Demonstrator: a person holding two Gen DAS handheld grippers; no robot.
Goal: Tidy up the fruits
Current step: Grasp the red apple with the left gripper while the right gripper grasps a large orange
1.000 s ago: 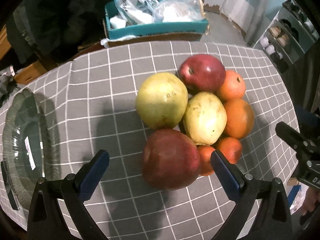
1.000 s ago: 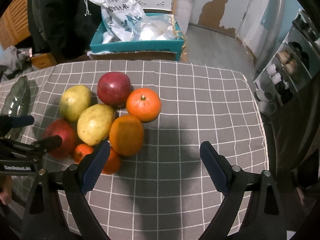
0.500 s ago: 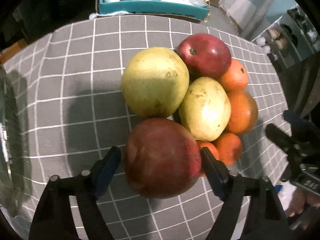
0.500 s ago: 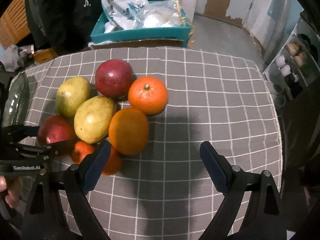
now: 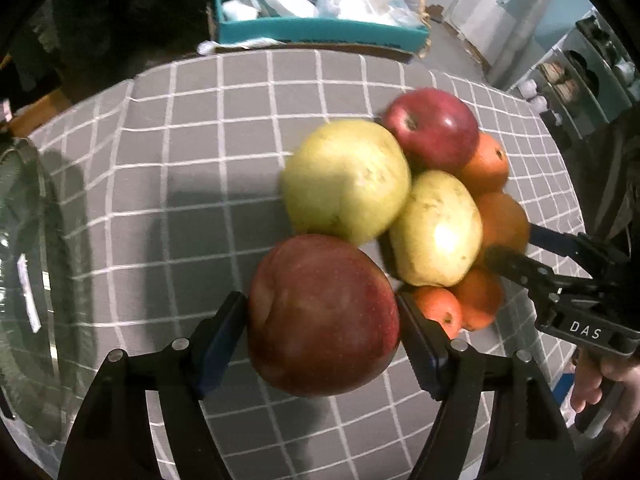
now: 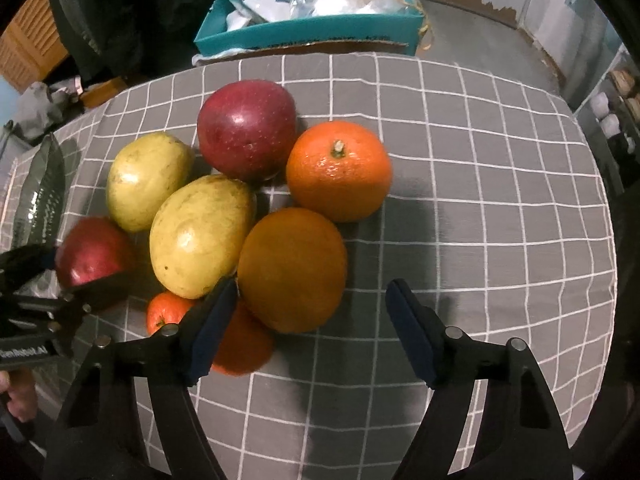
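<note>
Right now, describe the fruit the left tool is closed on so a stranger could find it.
On the grey checked cloth the fruit sits in one cluster. At its edge nearest the glass plate is a red apple, pinched by the left tool. The other red apple lies at the far side, ungripped.

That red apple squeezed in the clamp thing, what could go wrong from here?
The near red apple sits between the left gripper pads, gripped at its widest part; being round and smooth, it might slip out when lifted.

It lies close against the yellow-green fruit and a small orange, so pulling it away may set the pile rolling on the checked cloth.

The right gripper is open beside the large orange and could nudge it.
</note>
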